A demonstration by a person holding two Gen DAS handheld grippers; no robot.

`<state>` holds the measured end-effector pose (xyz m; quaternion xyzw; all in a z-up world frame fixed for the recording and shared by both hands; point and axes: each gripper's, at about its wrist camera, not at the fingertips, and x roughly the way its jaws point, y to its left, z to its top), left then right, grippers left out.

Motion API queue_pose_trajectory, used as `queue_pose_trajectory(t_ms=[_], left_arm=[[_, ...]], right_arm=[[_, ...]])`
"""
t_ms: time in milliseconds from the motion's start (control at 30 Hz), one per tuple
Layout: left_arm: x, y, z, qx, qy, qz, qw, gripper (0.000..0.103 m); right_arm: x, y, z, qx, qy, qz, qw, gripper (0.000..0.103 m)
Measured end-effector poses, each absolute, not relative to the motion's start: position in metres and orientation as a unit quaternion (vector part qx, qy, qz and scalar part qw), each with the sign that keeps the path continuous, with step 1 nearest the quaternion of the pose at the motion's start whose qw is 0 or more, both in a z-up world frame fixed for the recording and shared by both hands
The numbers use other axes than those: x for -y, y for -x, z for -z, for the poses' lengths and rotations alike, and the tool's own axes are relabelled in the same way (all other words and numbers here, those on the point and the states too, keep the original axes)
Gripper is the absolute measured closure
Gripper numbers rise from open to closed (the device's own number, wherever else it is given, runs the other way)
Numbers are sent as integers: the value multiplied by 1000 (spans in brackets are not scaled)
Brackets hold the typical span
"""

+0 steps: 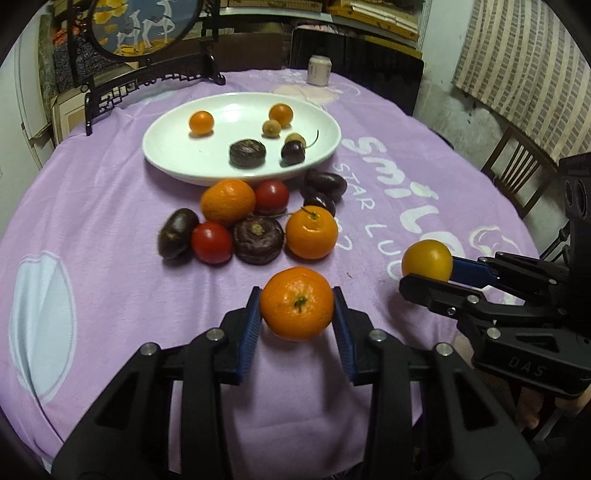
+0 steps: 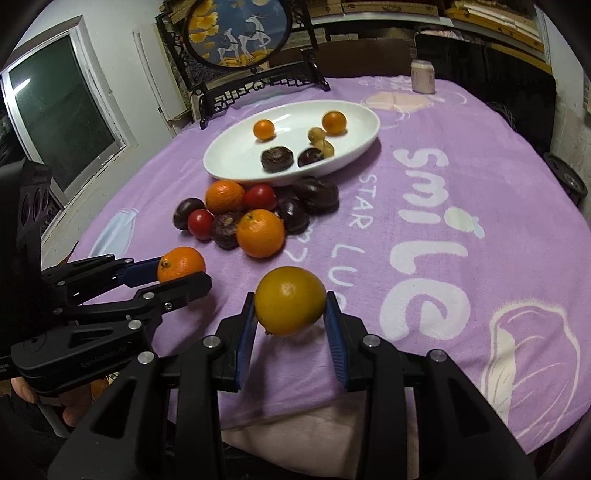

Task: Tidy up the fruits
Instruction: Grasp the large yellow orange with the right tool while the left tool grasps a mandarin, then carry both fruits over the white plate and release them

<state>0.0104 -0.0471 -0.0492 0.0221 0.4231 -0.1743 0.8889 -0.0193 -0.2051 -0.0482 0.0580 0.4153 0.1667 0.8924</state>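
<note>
My left gripper (image 1: 297,304) is shut on an orange tangerine (image 1: 296,302), held above the purple cloth near the table's front edge; it also shows in the right wrist view (image 2: 181,264). My right gripper (image 2: 290,314) is shut on a yellow-orange fruit (image 2: 290,300), seen at the right of the left wrist view (image 1: 427,260). A white plate (image 1: 173,147) holds several small fruits. In front of it lies a pile (image 1: 255,221) of tangerines, red tomatoes and dark fruits.
A white jar (image 1: 318,69) stands at the table's far edge. A carved black stand with a round painted screen (image 1: 147,26) stands at the far left. A wooden chair (image 1: 517,166) is to the right. A window (image 2: 55,107) is at left.
</note>
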Motion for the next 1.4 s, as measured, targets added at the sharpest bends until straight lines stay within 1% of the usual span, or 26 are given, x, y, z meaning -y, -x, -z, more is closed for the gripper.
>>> queue_pose_trajectory(t_ms=[200,400,567,767,833,900,967,1067,1333,1400], left_arm=[[23,-12,34,-409,-4,165,897,66],[0,-41,18,-400,8,146,905,66],[-8,-101,-7,-389,-6,115,914,66],[12,-197,-25,-396,-23,113,911,66],[21,-223,-23,-396,-30,102,912,66],[27,-250,-13,-411,-17,101,906,66],[26,-259,-2,-419,-1,108,901,66],[28,-259,7,-426,-23,111,898,66],[28,-258,22,-442,-14,124,888,64],[28,-257,26,-445,-14,120,887,63]], right_arm=[[193,16,34,-405,-42,-164,899,66],[188,-9,26,-399,-33,-163,902,67],[186,-49,17,-394,-21,-160,905,67],[178,-125,-6,-382,15,-152,912,67],[175,-157,-3,-388,24,-144,910,67],[176,-179,6,-398,26,-130,908,67],[181,-198,20,-407,18,-122,905,67],[187,-205,31,-414,3,-121,902,67],[182,-203,36,-415,15,-124,901,66],[183,-205,39,-416,15,-111,902,54]])
